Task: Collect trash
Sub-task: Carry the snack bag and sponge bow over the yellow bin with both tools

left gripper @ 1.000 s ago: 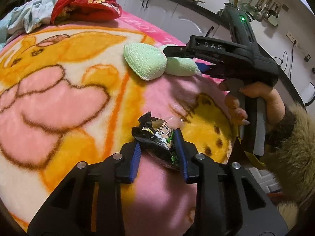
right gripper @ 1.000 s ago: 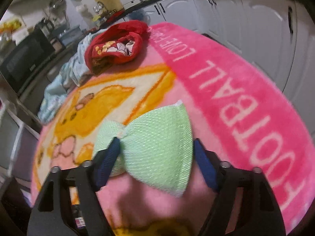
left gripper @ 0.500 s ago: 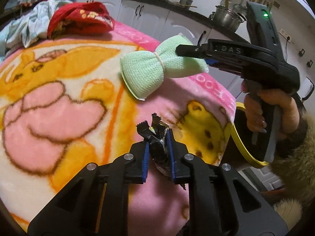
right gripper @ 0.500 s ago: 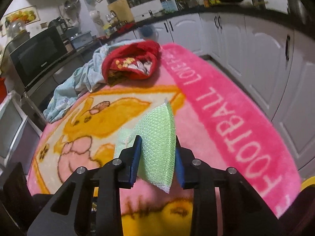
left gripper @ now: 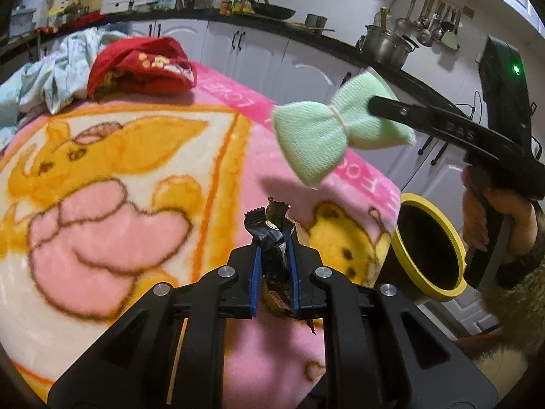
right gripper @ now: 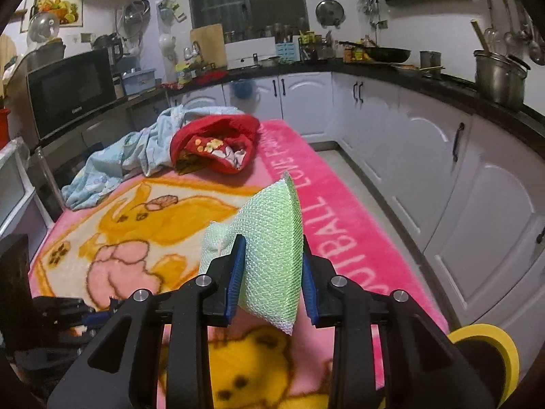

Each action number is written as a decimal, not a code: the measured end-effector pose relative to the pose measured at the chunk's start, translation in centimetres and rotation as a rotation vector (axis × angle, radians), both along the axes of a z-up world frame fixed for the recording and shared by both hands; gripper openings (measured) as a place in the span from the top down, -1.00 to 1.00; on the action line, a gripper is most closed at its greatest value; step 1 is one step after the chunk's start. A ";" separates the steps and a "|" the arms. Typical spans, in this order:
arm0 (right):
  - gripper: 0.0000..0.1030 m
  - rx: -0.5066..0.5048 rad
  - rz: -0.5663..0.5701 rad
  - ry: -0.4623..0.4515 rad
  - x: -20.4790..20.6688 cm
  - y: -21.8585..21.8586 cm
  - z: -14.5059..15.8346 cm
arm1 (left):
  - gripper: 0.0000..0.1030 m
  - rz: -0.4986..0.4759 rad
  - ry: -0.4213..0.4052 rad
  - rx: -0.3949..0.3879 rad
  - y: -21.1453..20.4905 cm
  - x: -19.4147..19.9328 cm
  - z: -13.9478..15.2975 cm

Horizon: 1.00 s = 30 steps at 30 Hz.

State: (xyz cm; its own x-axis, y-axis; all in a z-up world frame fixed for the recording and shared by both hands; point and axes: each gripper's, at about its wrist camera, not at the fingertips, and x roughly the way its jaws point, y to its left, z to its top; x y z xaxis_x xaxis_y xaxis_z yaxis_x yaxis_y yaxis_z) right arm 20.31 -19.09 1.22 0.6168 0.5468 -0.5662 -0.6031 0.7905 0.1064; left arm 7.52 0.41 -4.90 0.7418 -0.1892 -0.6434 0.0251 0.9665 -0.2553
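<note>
A crumpled black snack wrapper (left gripper: pixel 272 235) is pinched between the blue pads of my left gripper (left gripper: pixel 275 276), held just above the pink cartoon blanket (left gripper: pixel 102 177). My right gripper (right gripper: pixel 270 281) is shut on a pale green bow-shaped mesh sponge (right gripper: pixel 272 248), lifted clear of the blanket. From the left wrist view that sponge (left gripper: pixel 320 136) hangs in the air at the upper right, one lobe clamped by the right gripper's black fingers (left gripper: pixel 402 110). A yellow-rimmed black bin (left gripper: pixel 429 242) stands beside the blanket's right edge, below the sponge; its rim (right gripper: pixel 490 341) shows at the lower right.
A red printed cloth (left gripper: pixel 143 64) and a light blue cloth (right gripper: pixel 112 167) lie bunched at the blanket's far end. White cabinets (right gripper: pixel 442 156) line the right side. A person's hand (left gripper: pixel 477 218) in a furry sleeve holds the right gripper's handle.
Both grippers closed on their items and rose. The right gripper lifted the green sponge off the blanket and carried it right. The yellow-rimmed bin came into view.
</note>
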 end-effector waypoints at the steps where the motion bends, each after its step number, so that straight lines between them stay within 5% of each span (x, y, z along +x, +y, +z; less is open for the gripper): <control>1: 0.44 0.003 -0.006 -0.005 -0.2 -0.4 0.2 | 0.85 -0.001 -0.005 0.000 0.0 0.0 0.2; 16: 0.44 0.087 -0.098 -0.029 -2.7 -7.2 3.8 | 0.86 -0.055 -0.076 0.020 -2.8 1.2 3.4; 30: 0.44 0.108 -0.287 -0.107 -5.6 -17.1 5.2 | 0.86 -0.210 -0.147 0.031 -10.7 4.3 6.5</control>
State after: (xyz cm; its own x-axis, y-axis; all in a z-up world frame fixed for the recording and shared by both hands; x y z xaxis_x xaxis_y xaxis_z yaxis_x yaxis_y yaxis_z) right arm 14.70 -36.15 6.45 0.8073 0.3953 -0.4382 -0.3695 0.9175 0.1470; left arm 11.79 -10.30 1.60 0.7746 -0.3308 -0.5390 0.2605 0.9435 -0.2047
